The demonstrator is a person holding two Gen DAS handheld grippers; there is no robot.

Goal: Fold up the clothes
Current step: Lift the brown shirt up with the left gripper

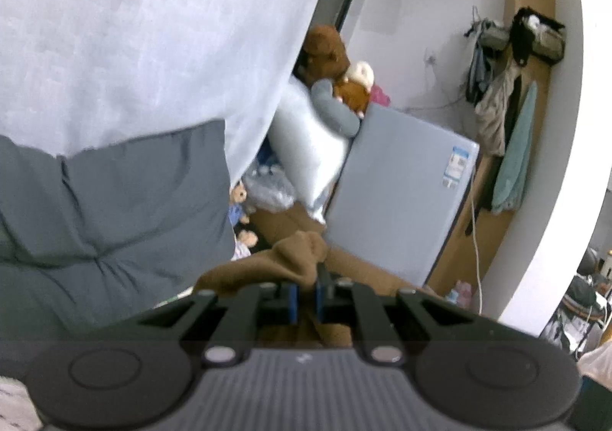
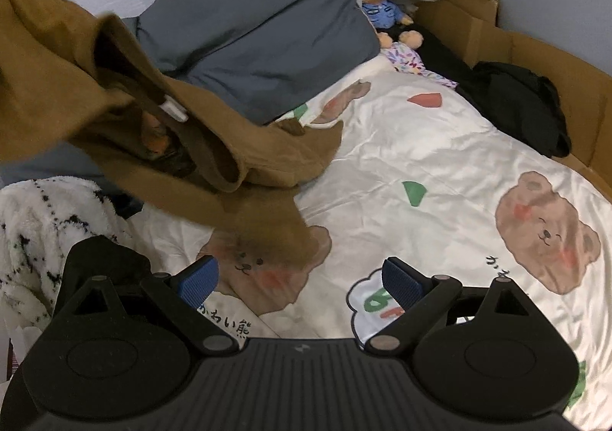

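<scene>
**Brown garment lifted by left hand-held gripper; right one idle**

Left hand-held gripper: jaws nearly together, clamped on a bunched fold of the brown garment. In the right wrist view, garment is seen raised at upper left, draped down twd. the bed, lower edge blurred over the bear-print duvet; a white tag is visible near the collar. Right hand-held gripper: jaws wide apart, nothing btwn. them, held above duvet. Grey pillow noted behind garment; small teddy beside it; black clothing at bed's far edge.
</scene>
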